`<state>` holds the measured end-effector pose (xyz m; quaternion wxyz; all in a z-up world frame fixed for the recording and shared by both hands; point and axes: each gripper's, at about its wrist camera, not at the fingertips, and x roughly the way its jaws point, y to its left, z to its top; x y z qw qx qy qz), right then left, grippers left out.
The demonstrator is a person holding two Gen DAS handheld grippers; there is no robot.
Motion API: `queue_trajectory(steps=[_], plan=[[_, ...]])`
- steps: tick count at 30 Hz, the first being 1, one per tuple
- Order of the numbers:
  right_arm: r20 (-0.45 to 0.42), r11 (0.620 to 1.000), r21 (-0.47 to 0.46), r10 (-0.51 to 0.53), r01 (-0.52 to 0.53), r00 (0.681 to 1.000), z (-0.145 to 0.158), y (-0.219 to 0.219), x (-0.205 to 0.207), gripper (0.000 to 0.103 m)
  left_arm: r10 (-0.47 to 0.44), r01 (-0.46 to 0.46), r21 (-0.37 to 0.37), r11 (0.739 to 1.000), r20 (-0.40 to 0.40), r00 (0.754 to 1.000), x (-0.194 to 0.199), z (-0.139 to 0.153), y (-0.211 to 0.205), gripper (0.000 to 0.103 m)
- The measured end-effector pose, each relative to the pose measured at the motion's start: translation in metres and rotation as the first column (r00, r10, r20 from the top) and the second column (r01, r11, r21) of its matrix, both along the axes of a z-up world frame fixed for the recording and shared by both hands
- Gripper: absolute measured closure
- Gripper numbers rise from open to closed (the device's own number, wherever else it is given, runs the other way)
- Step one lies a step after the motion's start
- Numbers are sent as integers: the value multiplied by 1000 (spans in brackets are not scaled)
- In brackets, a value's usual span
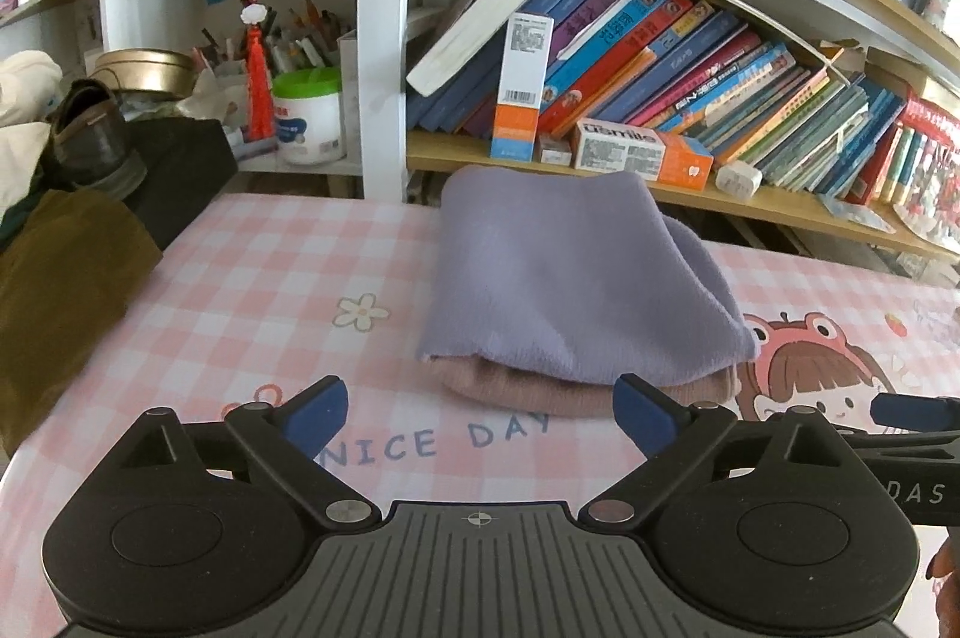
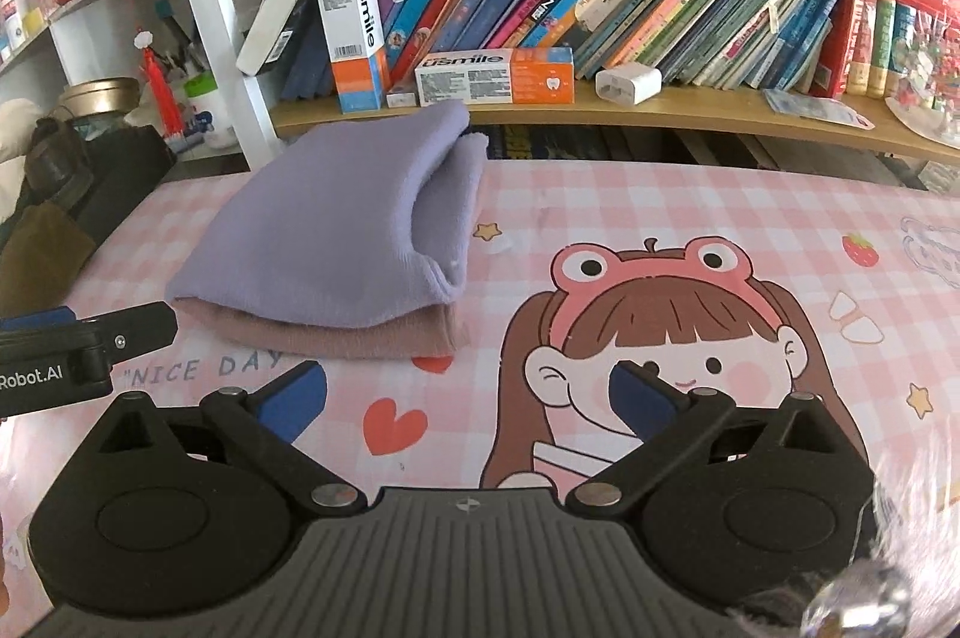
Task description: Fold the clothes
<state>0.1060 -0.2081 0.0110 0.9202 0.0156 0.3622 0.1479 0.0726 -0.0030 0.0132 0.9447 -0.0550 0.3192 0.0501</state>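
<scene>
A lilac garment (image 1: 576, 290) lies folded on top of a folded dusty-pink one (image 1: 540, 395), stacked toward the back of the pink checked table (image 1: 240, 290). My left gripper (image 1: 480, 398) stands open just in front of the stack's near edge, with nothing between its blue pads. In the right wrist view the lilac garment (image 2: 336, 230) and the pink one (image 2: 336, 338) sit to the upper left. My right gripper (image 2: 467, 380) is open over the cartoon girl print, to the right of the stack and holding nothing.
An olive-brown cloth (image 1: 60, 290) lies at the table's left edge, beside a black box (image 1: 180, 170) with a shoe (image 1: 90, 140) on it. A bookshelf (image 1: 660, 56) with books and toothpaste boxes (image 2: 495, 77) runs close behind the stack.
</scene>
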Motion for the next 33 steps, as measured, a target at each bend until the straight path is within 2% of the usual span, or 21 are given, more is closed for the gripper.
queue_trajectory(steps=[13,33], plan=[[-12,1000,-12,-19,19,1000,-2,-4,-11,1,-11,11,20,1000,-13,1000,-10,-1,-7,5],[-25,999,-40,-24,23,999,-1,-3,-10,1,-8,8,-14,1000,-16,1000,-7,-3,-4,5]])
